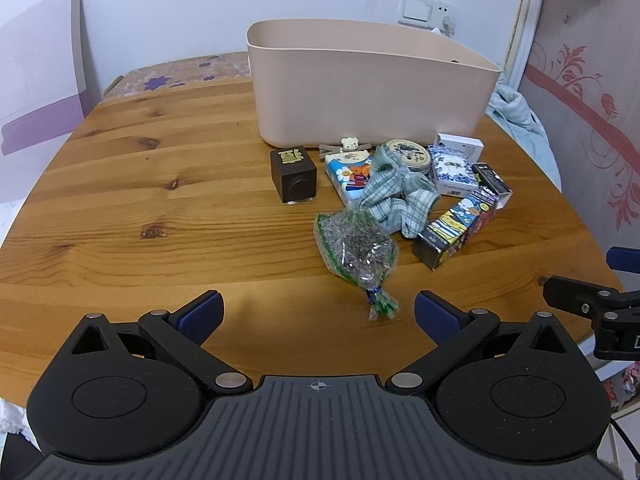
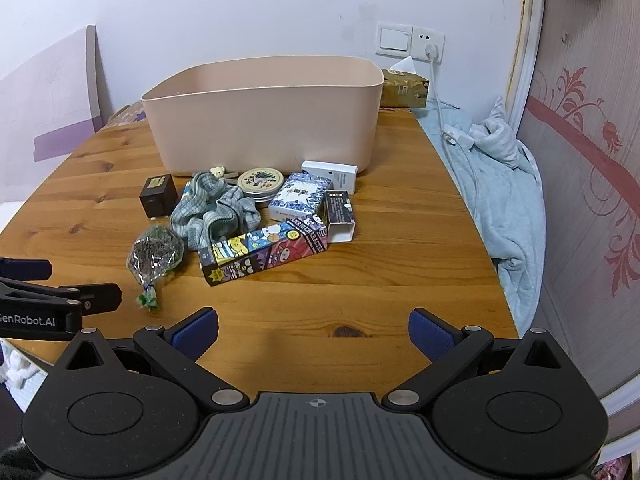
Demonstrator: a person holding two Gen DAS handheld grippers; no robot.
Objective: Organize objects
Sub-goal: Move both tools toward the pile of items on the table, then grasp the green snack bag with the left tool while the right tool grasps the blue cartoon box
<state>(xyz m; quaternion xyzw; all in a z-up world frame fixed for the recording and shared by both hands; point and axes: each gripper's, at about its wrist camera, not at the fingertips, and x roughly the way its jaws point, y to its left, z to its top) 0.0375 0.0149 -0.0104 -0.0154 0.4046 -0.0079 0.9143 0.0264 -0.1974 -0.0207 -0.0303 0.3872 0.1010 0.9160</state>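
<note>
Small objects lie clustered just in front of the pink bin (image 2: 260, 120) on my wooden table (image 1: 160, 200): a dark cube (image 1: 294, 174), a checked cloth (image 2: 212, 212), a round tin (image 2: 260, 184), a cartoon carton (image 2: 264, 254). My left gripper (image 1: 318, 314) and right gripper (image 2: 314, 330) hover nearer me, jaws spread wide, holding nothing.

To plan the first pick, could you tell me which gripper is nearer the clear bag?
Left. The left gripper sits open right behind the clear bag; the right gripper is off to the bag's right.
</note>
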